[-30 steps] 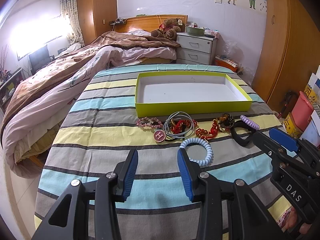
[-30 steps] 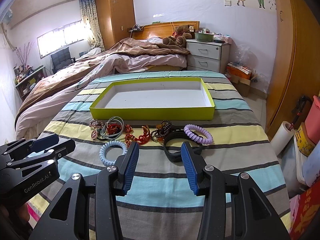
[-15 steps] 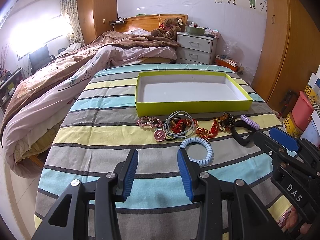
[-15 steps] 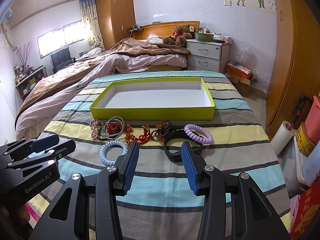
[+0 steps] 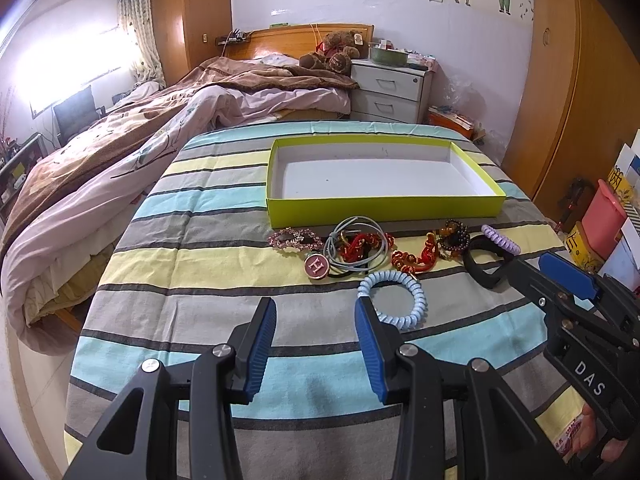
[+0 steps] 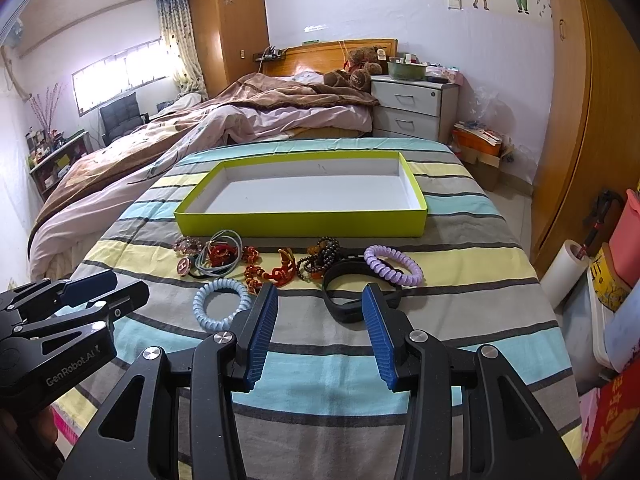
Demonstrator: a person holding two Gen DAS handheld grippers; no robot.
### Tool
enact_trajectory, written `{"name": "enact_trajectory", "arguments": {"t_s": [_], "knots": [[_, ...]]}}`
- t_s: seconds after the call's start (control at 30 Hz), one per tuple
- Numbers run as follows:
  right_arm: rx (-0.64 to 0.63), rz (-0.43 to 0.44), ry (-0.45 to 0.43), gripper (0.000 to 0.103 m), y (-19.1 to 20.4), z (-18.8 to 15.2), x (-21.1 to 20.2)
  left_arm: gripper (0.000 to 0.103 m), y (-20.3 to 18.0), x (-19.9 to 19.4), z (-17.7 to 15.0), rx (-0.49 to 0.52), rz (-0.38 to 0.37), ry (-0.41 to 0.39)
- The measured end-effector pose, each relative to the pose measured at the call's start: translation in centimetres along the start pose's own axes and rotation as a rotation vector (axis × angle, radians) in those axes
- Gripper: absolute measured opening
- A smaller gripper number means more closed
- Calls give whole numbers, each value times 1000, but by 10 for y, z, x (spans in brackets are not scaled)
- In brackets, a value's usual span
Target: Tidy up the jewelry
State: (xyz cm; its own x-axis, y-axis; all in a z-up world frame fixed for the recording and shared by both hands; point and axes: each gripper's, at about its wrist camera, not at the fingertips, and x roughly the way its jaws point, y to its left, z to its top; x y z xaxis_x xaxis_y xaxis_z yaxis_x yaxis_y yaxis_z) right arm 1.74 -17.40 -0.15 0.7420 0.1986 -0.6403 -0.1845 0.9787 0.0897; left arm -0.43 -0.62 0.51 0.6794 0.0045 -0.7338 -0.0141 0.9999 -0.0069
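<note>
Two grippers hover over a striped bedspread (image 6: 460, 320), both with jaws spread wide and nothing between them. The left gripper (image 5: 315, 312) points at bare stripes, its right finger just beside one pale blue coil band (image 5: 394, 294). The right gripper (image 6: 320, 300) sits low in front of one black strap (image 6: 348, 292), whose loop shows between its fingers without touching either pad. One shallow green tray (image 6: 300, 222) with a white floor lies across the bedspread beyond the jewelry, and nothing is inside it. The jewelry lies in one loose row just in front of the tray's near wall: one pink jewelled clip (image 5: 296, 239) at the left end, one round red charm marked H (image 5: 317, 266), one grey cord loop (image 5: 354, 250) tangled with red pieces, one red knotted bracelet (image 5: 416, 258), one dark bead bracelet (image 5: 454, 236) and one lilac coil band (image 6: 394, 265) at the right end, overlapping the black strap. The pale blue coil band lies apart from the row, nearer the grippers. Exactly how many red pieces are in the tangle cannot be told. Past the tray stand one unmade bed (image 6: 240, 120), one teddy bear (image 6: 358, 68) and one white two-drawer bedside cabinet (image 6: 412, 108).
</note>
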Motion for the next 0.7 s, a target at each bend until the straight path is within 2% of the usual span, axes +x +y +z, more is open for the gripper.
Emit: {"name": "enact_trajectory", "arguments": {"t_s": [0.17,0.3,0.4,0.53,0.57,0.7], "knots": [[6,-9,4,45,-11,0,6,41,4,13,0,5,-63,43],[46,-53,30,45,-39,4,16,41,7,29,1,-16,-111,99],[77,-69,64,45,-60,4,26,41,4,41,0,-6,-83,128],[82,-84,105,45,-73,5,39,41,3,52,0,-18,-101,152],[92,-80,112,45,-76,6,41,41,1,54,0,-13,-98,151],[199,26,123,45,-96,15,51,41,0,59,5,-22,-123,155]]}}
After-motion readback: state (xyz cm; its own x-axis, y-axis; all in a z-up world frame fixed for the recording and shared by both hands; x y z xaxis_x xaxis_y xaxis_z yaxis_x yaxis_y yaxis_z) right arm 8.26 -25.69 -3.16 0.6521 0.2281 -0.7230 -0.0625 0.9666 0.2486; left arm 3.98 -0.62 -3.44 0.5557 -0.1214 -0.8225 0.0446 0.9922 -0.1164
